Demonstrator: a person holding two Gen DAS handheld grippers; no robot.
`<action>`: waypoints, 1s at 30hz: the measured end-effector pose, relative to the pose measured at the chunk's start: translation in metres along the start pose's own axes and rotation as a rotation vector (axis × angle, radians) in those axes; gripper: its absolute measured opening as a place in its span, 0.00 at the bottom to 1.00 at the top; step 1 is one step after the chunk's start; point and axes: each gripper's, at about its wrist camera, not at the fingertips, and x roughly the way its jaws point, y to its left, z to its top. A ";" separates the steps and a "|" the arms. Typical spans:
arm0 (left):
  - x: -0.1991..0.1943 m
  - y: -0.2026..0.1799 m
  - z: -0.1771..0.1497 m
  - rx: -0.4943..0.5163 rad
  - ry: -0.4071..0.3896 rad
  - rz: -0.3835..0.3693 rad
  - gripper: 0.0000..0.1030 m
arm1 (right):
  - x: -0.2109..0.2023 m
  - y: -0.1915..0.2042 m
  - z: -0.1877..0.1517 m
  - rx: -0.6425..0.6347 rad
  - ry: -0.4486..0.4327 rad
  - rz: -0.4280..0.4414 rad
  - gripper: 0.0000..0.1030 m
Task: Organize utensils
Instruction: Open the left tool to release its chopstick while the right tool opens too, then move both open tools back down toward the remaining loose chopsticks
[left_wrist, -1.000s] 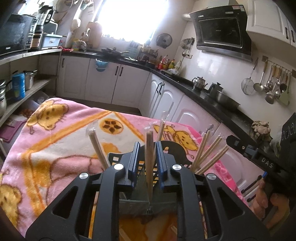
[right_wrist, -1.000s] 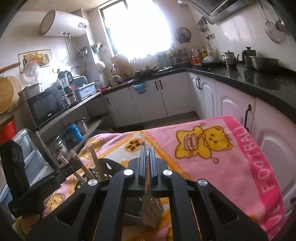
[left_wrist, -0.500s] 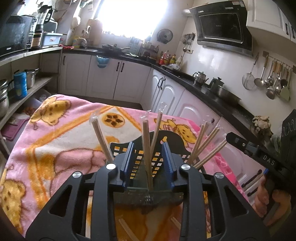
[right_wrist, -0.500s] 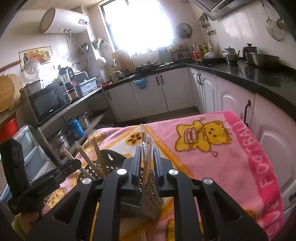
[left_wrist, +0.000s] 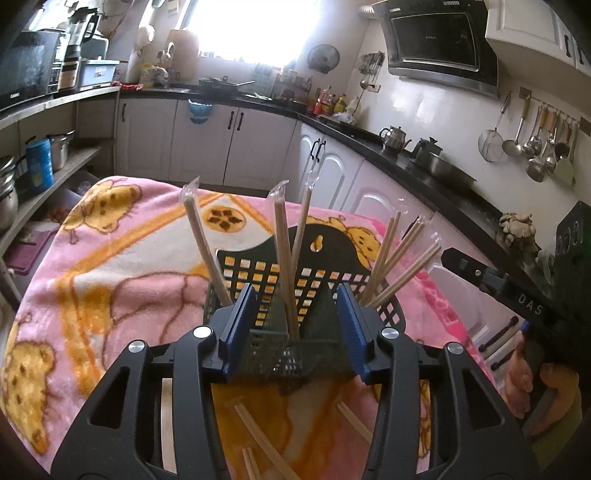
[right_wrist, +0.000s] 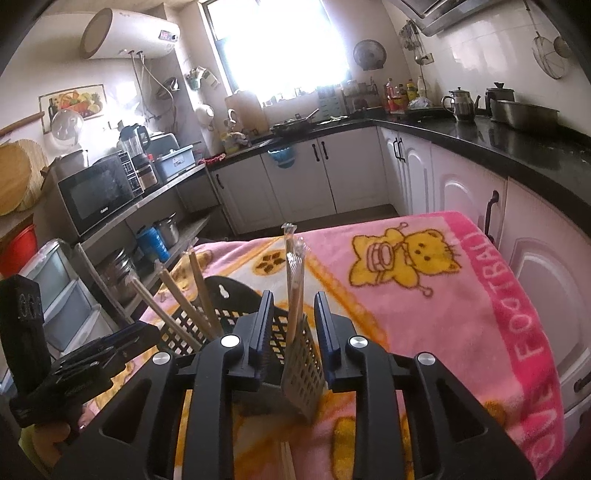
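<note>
Pink cartoon blanket (left_wrist: 122, 266) covers the table. Range hood (left_wrist: 436, 40) upper right, kettle (left_wrist: 393, 136) right of centre. Microwave (right_wrist: 98, 192) left, water heater (right_wrist: 125, 35) upper left.

left tongs (left_wrist: 301, 325): black frame, blue pads (silver screws) | right tongs (right_wrist: 294, 334): same

Pink blanket (left_wrist: 110, 273) with yellow cartoon bears; black lattice basket (left_wrist: 317, 273); pale tan chopsticks (left_wrist: 284, 266); blue gripper pads (left_wrist: 242, 321).
</note>
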 end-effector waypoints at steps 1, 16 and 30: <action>-0.001 0.001 -0.002 -0.001 0.003 0.000 0.37 | -0.001 0.001 -0.001 -0.002 0.000 0.000 0.23; -0.013 0.003 -0.021 -0.007 0.024 -0.007 0.60 | -0.017 0.002 -0.025 -0.023 0.016 -0.006 0.38; -0.022 0.004 -0.048 0.000 0.039 -0.006 0.89 | -0.025 0.002 -0.059 -0.037 0.074 -0.028 0.49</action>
